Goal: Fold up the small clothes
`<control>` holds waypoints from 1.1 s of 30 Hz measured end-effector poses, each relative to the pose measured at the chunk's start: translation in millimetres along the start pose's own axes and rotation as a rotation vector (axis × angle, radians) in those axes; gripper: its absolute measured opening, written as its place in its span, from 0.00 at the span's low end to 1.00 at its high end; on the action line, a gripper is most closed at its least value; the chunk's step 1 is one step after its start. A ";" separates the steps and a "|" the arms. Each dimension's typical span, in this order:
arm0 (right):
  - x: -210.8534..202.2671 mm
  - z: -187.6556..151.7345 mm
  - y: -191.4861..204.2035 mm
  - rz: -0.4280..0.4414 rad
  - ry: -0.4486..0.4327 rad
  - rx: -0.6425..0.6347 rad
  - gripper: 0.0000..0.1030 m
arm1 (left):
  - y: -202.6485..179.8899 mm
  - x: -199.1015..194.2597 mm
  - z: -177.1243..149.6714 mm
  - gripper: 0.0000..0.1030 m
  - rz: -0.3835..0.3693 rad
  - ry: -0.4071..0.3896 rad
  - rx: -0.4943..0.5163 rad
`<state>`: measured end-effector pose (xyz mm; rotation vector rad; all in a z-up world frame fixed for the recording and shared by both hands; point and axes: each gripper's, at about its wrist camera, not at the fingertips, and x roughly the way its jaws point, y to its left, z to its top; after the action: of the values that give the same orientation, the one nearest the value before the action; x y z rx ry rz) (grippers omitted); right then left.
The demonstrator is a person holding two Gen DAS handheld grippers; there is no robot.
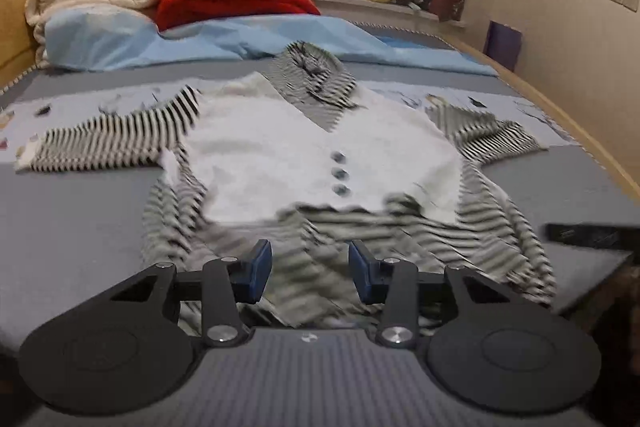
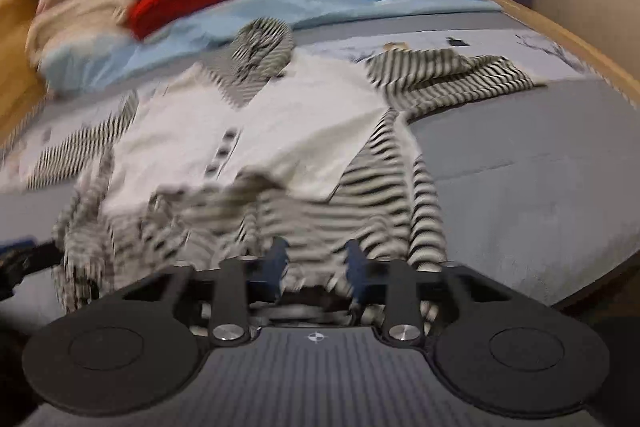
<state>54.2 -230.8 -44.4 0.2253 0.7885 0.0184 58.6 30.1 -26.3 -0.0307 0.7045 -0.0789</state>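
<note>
Bed [image 1: 60,227], grey cover, bearing a striped garment [image 1: 320,155] with white vest front, spread flat, sleeves out to both sides. Left gripper [image 1: 310,277] above the striped hem, jaws apart, nothing between them. Right gripper [image 2: 316,269] likewise parted at the hem, image blurred

Striped knit-look cloth garment [image 1: 320,155], 3 glossy buttons [image 1: 340,173]. Matt black plastic left gripper [image 1: 310,273], shiny metal pivot screws [image 1: 396,335]. Wooden bed frame [image 1: 560,107].
</note>
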 end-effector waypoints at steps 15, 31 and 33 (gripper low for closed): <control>103.2 14.5 -97.5 -0.118 0.279 0.227 0.49 | 139.8 119.4 -8.2 0.72 0.142 0.373 -0.511; 75.3 47.5 -126.9 -0.158 0.087 0.239 0.01 | 99.2 104.1 -16.7 0.07 -0.046 0.391 -0.347; 75.7 47.0 -139.4 -0.157 0.107 0.277 0.01 | 108.3 103.7 -19.4 0.07 0.002 0.419 -0.355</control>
<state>131.3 -368.4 -94.4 0.4269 0.9129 -0.2300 131.4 129.5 -114.0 -0.3619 1.1312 0.0447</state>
